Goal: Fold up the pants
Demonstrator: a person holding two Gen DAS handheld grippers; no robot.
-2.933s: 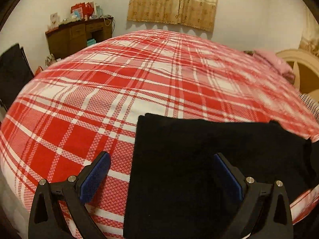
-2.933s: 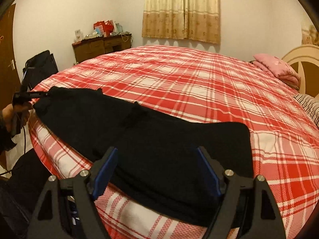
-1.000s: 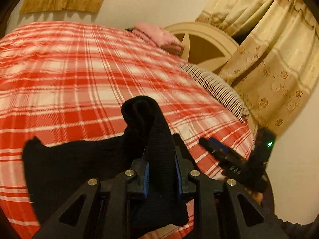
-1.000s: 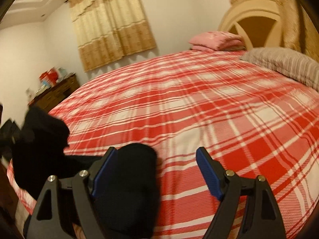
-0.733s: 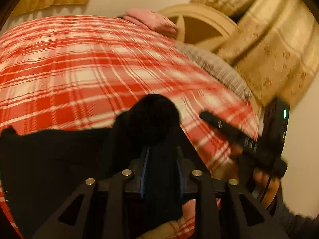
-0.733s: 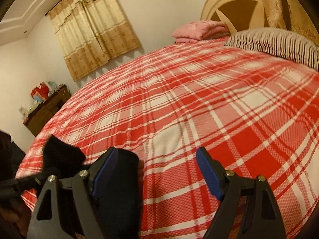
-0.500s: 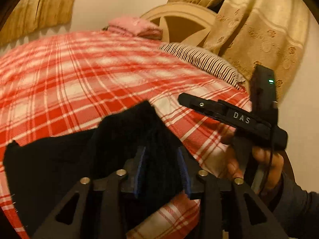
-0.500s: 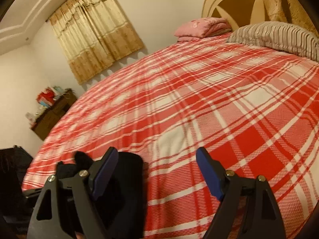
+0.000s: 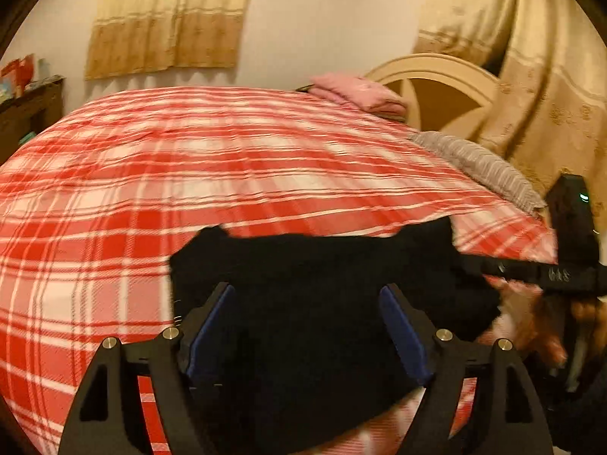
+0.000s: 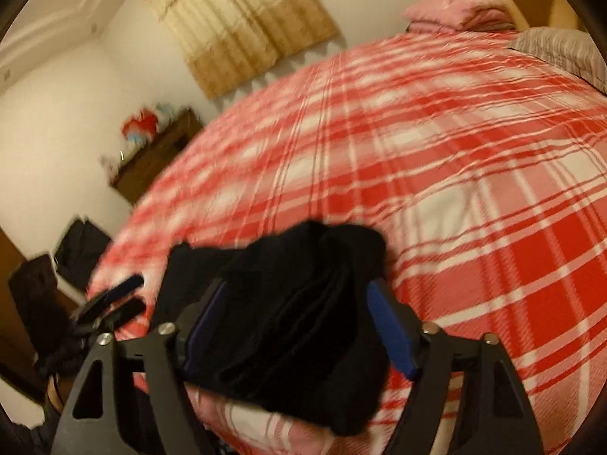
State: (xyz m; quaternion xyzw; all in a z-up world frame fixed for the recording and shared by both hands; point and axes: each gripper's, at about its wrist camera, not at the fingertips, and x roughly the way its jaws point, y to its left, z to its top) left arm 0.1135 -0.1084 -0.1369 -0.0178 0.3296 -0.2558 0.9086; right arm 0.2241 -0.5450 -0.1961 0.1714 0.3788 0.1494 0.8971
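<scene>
Black knit pants (image 9: 326,284) lie bunched at the bed (image 9: 189,189) edge, soft and limp; my left gripper (image 9: 309,333) has just opened off them, right gripper (image 10: 299,326) closing around the folded stack, best taken at its edge.

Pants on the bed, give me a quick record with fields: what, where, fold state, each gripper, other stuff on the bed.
item: black pants
where: near edge of the red plaid bed
fold state: bunched into stacked layers, not a neat flat fold
left gripper: open, jaws just opened, pants lie between the pads, no grip
right gripper: open, jaws just been closing around the layered end, pads not clearly pressing
also on bed: pink bedding, striped pillow
</scene>
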